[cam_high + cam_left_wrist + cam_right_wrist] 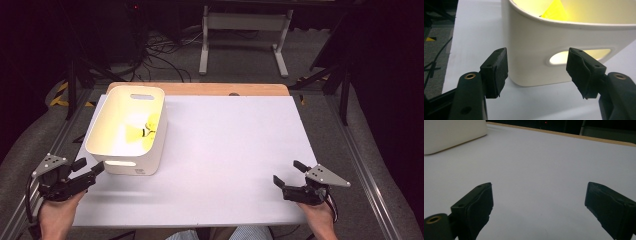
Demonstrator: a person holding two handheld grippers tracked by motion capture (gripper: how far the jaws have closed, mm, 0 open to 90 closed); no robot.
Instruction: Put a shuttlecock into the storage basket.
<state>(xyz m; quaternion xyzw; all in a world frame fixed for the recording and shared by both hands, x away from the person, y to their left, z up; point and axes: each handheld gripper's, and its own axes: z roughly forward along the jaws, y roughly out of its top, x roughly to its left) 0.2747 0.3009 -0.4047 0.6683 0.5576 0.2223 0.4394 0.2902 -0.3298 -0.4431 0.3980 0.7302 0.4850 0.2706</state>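
That white plastic bin (pixel 111 148) sits at the table's (pixel 235 150) left side, looks light, stiff, a bit slick. Left gripper (pixel 91 170), jaws spread, is right beside its handle slot (pixel 579 54), probably the best grab spot. Right gripper (pixel 289 173) hangs spread, well away.

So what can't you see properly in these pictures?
- The yellow things in the white bin: in the high view glare washes them out, so I cannot tell what they are.
- In the left gripper view, the bin's wall hides all but a yellow corner.
- In the right gripper view, the bin is cut off by the top left edge.
- The small dark mark on the table's wooden far edge: too small to tell.
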